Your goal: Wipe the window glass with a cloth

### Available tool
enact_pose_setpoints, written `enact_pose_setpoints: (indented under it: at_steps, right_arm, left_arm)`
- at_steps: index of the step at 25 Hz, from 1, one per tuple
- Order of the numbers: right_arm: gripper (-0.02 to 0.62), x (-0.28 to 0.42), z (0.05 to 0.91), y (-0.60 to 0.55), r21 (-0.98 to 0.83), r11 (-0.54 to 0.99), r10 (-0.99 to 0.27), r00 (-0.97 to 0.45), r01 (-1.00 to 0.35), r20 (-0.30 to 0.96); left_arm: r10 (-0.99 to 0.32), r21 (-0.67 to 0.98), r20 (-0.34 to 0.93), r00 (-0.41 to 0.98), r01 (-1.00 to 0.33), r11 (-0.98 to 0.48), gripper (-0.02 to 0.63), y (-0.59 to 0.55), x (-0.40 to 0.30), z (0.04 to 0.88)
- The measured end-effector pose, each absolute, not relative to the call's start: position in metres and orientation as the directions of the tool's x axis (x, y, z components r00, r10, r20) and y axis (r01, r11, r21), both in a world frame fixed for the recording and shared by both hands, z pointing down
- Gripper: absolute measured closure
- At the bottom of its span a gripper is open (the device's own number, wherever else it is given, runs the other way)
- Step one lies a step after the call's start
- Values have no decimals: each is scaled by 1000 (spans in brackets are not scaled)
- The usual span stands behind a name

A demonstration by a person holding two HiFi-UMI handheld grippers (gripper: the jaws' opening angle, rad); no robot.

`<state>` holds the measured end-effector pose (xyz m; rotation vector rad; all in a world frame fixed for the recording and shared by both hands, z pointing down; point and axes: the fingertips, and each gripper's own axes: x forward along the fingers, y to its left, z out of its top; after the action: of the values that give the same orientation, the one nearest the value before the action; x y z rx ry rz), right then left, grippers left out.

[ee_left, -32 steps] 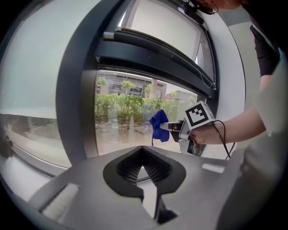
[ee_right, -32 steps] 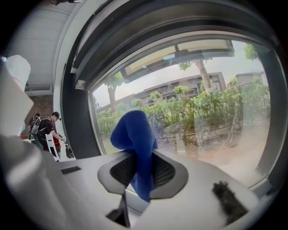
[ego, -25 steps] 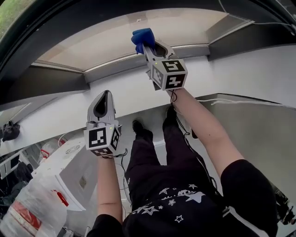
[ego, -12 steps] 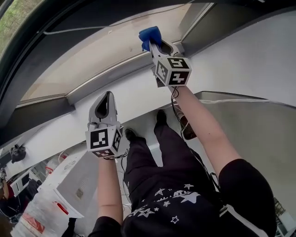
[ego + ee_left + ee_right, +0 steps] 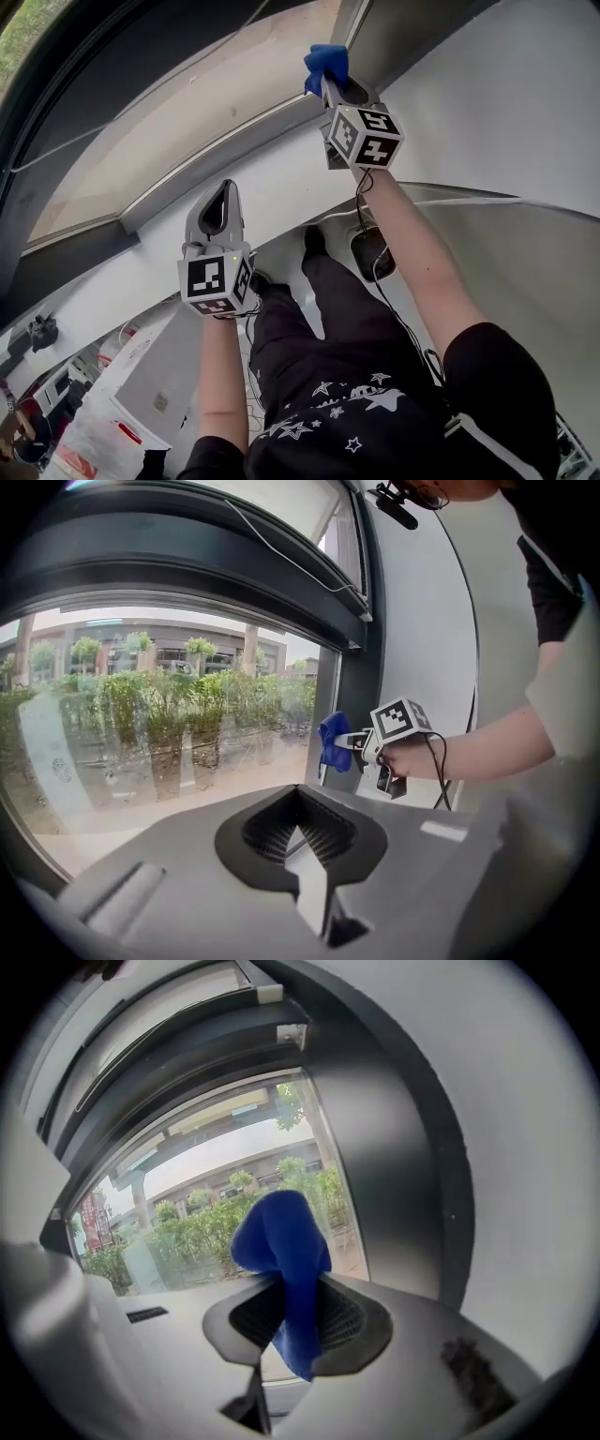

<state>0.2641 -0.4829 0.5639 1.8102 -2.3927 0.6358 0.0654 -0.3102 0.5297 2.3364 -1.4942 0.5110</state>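
Note:
A blue cloth (image 5: 326,64) hangs bunched from my right gripper (image 5: 328,84), which is shut on it and held up at the window. In the right gripper view the cloth (image 5: 282,1246) sticks out of the closed jaws, close to the right edge of the window glass (image 5: 202,1208) beside the dark upright frame (image 5: 394,1166). Whether it touches the glass I cannot tell. My left gripper (image 5: 223,190) is lower and to the left, shut with nothing in it (image 5: 300,829). From there the cloth (image 5: 333,742) and the glass (image 5: 150,733) both show.
A white sill ledge (image 5: 272,178) runs below the glass, and a white wall (image 5: 506,103) rises on the right. A thin cable (image 5: 291,560) hangs along the dark top frame. Boxes and bags (image 5: 141,375) lie on the floor at lower left.
My right gripper has carried the cloth to the right along the glass, up to the upright frame. The left gripper has stayed about where it was, still shut.

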Motion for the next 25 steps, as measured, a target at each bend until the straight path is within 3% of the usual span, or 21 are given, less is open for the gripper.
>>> enact_pose_setpoints:
  at_steps: [8,14,18,25]
  right_arm:
    - [522,284,571,-473,-287,178,-910,-269,-941,317]
    - [522,250,571,-459,-288,265,-874,-356,-920,332]
    - [522,194,571,-439,-271,358,-835,-437,-893,335]
    - [520,24,581,-374,-221,640,-631,-667,-736,396]
  left_arm:
    - [-793,83,463,396,-910,-406,597,-306,72,535]
    - [-825,97,464,323,-944,-315,597,-292,47,539]
    - [-839,101,461,290,-956,-274,597,-292,9,546]
    - [-889,125,441,121,-989,-73,597,-234,-91,544]
